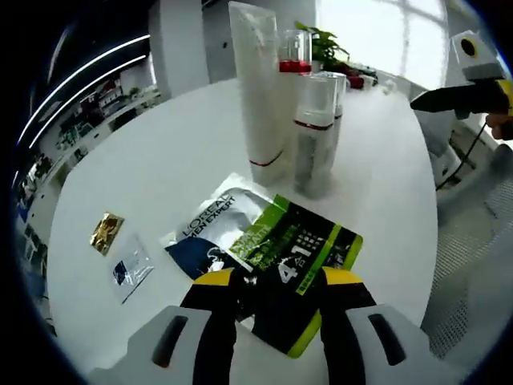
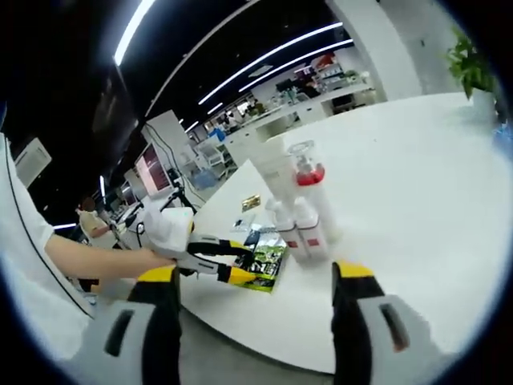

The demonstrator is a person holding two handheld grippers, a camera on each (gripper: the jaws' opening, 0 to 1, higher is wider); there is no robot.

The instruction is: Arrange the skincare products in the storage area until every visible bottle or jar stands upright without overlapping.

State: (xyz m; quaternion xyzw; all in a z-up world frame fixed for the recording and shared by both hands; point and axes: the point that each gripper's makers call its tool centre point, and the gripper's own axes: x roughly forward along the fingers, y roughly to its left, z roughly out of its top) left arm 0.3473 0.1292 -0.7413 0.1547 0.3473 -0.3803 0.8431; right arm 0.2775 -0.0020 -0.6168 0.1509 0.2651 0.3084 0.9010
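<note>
A tall white tube (image 1: 260, 88), a clear-capped bottle with a red band (image 1: 295, 56) and two white bottles with clear caps (image 1: 314, 136) stand upright, close together, on the white table (image 1: 160, 160). In front of them a black-and-green sachet (image 1: 296, 249) lies flat, overlapping a white-and-blue sachet (image 1: 210, 228). My left gripper (image 1: 276, 281) is open, its yellow-tipped jaws on either side of the green sachet's near end. The right gripper view has the same group (image 2: 300, 208), the green sachet (image 2: 268, 258) and the left gripper (image 2: 232, 261). My right gripper (image 2: 255, 273) is open and empty, held off the table's edge.
A small gold sachet (image 1: 106, 231) and a small clear sachet (image 1: 131, 269) lie flat to the left. A potted plant (image 1: 321, 40) stands at the table's far side. The right gripper (image 1: 449, 96) hangs beyond the table's right edge. A person's arm (image 2: 96, 257) holds the left gripper.
</note>
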